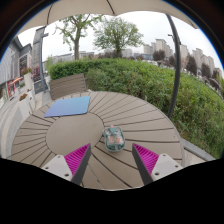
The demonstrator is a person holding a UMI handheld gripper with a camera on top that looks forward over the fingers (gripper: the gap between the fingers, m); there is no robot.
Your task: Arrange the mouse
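A small grey-green mouse [113, 138] lies on a round wooden slatted table [140, 120], just ahead of my fingers and roughly in line with the gap between them. A blue mouse pad [68, 106] lies flat on the table further off, to the left beyond the mouse. My gripper [112, 160] is open, its two magenta pads [77, 157] set wide apart, with nothing between them. The fingertips stand just short of the mouse and do not touch it.
A wooden chair back [68, 84] stands behind the table near the mouse pad. A dark parasol pole [178, 70] rises at the right. A green hedge [150, 75], trees and buildings lie beyond. The table's rim curves round at right.
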